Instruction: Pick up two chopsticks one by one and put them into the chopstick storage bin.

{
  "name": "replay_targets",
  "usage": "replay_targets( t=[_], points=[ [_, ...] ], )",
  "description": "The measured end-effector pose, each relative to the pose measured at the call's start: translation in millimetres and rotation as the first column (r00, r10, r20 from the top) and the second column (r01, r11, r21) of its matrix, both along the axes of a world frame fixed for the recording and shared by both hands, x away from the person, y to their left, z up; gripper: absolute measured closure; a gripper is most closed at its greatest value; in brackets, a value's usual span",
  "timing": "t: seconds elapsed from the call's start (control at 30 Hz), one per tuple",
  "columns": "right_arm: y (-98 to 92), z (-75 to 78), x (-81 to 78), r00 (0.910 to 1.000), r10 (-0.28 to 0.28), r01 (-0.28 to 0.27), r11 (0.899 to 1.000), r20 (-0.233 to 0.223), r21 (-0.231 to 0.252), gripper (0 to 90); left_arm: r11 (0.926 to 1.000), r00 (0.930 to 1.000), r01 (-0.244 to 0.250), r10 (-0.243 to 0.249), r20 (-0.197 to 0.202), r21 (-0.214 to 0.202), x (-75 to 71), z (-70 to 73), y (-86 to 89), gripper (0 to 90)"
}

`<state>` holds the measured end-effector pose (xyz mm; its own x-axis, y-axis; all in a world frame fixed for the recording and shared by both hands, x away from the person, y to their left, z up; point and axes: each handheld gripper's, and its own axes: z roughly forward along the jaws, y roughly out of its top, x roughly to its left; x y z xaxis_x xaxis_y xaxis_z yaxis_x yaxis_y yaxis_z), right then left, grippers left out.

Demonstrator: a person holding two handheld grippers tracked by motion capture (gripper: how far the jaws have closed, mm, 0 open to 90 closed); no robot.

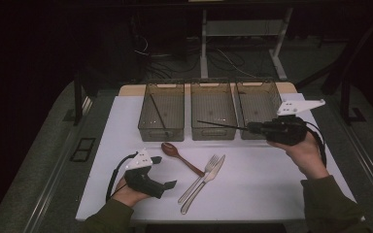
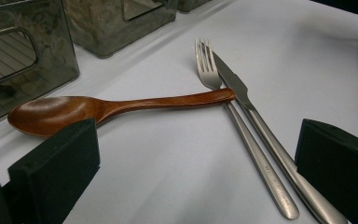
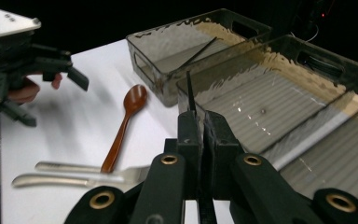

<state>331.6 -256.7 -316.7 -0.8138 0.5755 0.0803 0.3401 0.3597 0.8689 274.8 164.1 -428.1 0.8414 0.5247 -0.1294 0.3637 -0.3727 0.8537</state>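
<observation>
While its jaws are pressing together on a thin black chopstick (image 1: 222, 125), the right gripper (image 1: 252, 128) is hovering level over the middle bin (image 1: 212, 134), the stick pointing left.

The right hand (image 1: 305, 150) is gripping it from below; the left gripper (image 1: 171, 184) is resting on the white table (image 1: 262, 179), jaws spread, beside one wooden spoon (image 1: 180, 157), one fork (image 1: 199, 178) and one knife (image 1: 205, 183). Of three smoky bins, the left bin (image 1: 161, 130) is holding one more chopstick (image 1: 158, 115).

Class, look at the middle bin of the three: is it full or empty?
Empty. The middle bin shows only its bare ribbed floor; the chopstick in the right hand-held gripper hangs above it, not yet dropped in.
</observation>
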Motion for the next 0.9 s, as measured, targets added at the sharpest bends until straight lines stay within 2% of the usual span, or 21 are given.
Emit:
replay_targets(
  t=[0.43, 0.63, 0.9],
  points=[
    [58.2, 8.0, 40.1, 0.9994, -0.023, 0.024, 0.999, 0.025, -0.034, 86.0, 1.0, 1.0, 0.007, -0.007, -0.001, -0.004, -0.1, 0.1, -0.3, 0.0],
    [84.4, 7.5, 61.0, 0.9987, -0.05, 0.05, 0.998, 0.01, -0.047, 86.0, 0.9999, 1.0, 0.007, -0.007, -0.005, -0.008, -0.5, 0.3, -0.6, 0.0],
    [127.0, -0.7, 90.9, 0.9966, -0.081, 0.081, 0.995, -0.008, -0.066, 86.0, 0.9998, 1.0, 0.004, -0.004, -0.005, -0.021, -1.1, 0.7, -1.3, 0.0]
  ],
)
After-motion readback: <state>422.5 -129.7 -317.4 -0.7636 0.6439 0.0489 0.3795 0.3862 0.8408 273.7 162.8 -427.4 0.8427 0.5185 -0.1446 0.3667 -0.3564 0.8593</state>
